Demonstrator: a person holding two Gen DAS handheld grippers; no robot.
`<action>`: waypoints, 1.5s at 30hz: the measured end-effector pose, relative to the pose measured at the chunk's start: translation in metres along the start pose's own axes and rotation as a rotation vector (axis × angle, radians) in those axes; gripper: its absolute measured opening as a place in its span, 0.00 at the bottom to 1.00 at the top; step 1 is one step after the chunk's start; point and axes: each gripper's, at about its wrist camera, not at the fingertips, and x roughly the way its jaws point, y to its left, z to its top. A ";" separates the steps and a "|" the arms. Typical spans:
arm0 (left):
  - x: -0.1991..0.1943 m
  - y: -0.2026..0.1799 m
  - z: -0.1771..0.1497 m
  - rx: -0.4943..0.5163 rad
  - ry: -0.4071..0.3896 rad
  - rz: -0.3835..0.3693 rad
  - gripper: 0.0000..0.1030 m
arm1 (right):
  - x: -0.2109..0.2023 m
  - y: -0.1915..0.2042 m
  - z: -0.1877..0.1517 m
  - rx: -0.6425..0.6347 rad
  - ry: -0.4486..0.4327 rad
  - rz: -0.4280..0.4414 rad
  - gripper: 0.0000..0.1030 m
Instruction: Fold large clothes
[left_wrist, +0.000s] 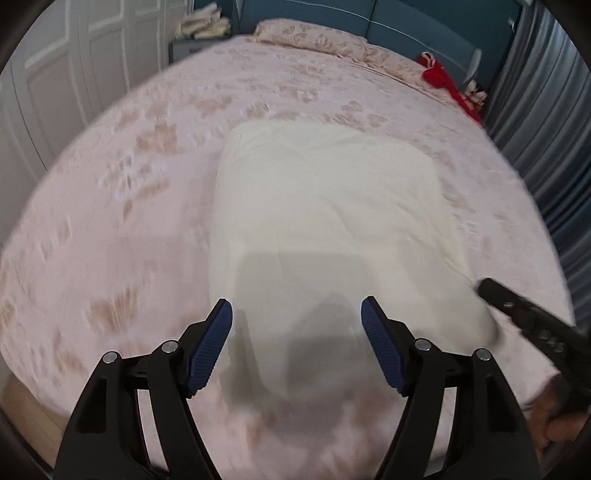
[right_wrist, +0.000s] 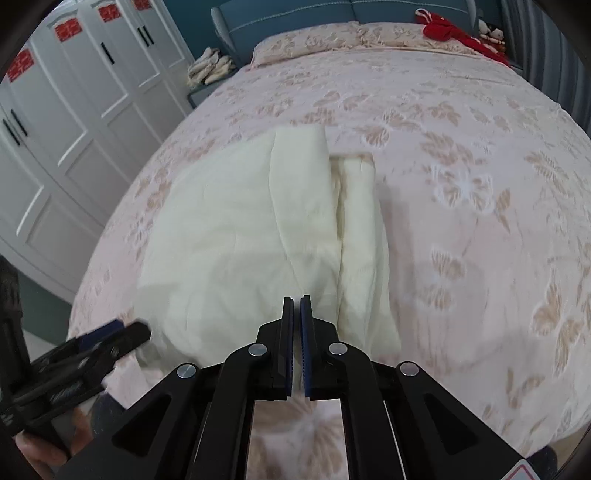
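One cream garment (left_wrist: 325, 221) on bed (left_wrist: 110, 221): my right gripper (right_wrist: 297, 306) pinches its near edge, left gripper (left_wrist: 296, 314) spread wide, holding nothing; 2 pillows (right_wrist: 306, 46).

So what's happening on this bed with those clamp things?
A person is folding a cream garment on the pink floral bedspread. The right hand-held gripper is shut at the garment's near edge, apparently pinching it. The left hand-held gripper is open over the near end, holding nothing.
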 end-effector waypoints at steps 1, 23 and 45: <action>-0.002 0.001 -0.007 -0.007 0.015 -0.024 0.68 | 0.006 -0.002 -0.003 0.004 0.012 -0.010 0.04; 0.070 0.041 0.008 0.020 0.059 0.209 0.62 | 0.076 0.013 0.003 0.013 0.083 -0.087 0.04; 0.007 0.024 0.027 0.032 -0.063 0.202 0.58 | 0.042 0.036 -0.027 -0.060 0.070 0.002 0.00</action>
